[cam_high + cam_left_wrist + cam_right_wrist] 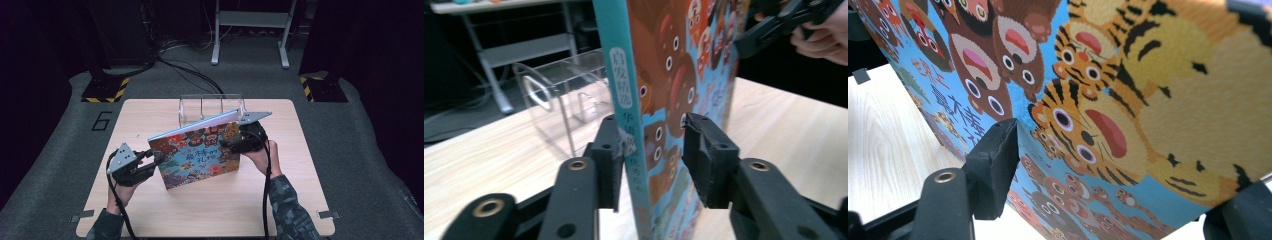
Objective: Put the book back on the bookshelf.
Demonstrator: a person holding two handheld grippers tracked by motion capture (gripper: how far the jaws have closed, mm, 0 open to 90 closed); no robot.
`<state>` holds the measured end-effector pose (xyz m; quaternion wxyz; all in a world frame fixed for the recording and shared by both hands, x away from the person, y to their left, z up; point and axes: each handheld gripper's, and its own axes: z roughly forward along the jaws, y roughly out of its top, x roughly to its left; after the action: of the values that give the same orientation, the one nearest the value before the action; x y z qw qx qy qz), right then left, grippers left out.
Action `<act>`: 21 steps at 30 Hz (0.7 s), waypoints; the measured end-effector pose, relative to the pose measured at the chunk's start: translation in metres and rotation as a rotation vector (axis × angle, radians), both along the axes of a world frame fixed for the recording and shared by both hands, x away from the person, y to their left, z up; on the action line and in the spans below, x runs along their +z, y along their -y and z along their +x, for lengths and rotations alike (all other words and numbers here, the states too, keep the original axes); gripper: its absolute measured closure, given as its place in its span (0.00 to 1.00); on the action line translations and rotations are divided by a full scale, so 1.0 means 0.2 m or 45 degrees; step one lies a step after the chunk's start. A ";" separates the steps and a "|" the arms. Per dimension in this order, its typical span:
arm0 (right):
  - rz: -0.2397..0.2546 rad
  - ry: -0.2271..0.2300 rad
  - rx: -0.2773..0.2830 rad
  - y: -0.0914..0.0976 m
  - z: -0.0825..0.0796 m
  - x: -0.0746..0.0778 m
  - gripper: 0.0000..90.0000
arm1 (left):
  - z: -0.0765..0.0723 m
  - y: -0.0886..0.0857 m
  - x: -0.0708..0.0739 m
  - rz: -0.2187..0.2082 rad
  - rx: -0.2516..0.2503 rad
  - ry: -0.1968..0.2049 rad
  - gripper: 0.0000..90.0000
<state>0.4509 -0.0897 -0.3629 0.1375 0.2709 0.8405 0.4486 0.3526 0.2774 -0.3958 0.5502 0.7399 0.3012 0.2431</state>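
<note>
A colourful picture book (200, 155) with cartoon animals stands on its lower edge on the wooden table (150, 210), leaning back. My left gripper (157, 161) is at its lower left corner. In the left gripper view the jaws (651, 135) straddle the teal spine of the book (664, 60). The left pad lies against the back, while the right pad stands a little off the cover. My right gripper (235, 142) holds the top right corner. In the right gripper view, one pad of that gripper (1128, 165) presses on the tiger cover (1108, 100).
A clear plastic rack (210, 107) with dividers stands just behind the book at the table's far edge, also seen in the left gripper view (559, 85). Bare tabletop lies in front of the book and to both sides. Stands and cables sit on the floor beyond.
</note>
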 end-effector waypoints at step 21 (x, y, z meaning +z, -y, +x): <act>0.008 -0.011 -0.020 0.00 0.00 -0.01 0.32 | 0.04 0.08 0.03 0.041 -0.017 0.009 0.68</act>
<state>0.4502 -0.0893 -0.3647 0.1364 0.2798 0.8375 0.4490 0.3605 0.2606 -0.3888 0.5409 0.7499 0.2903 0.2467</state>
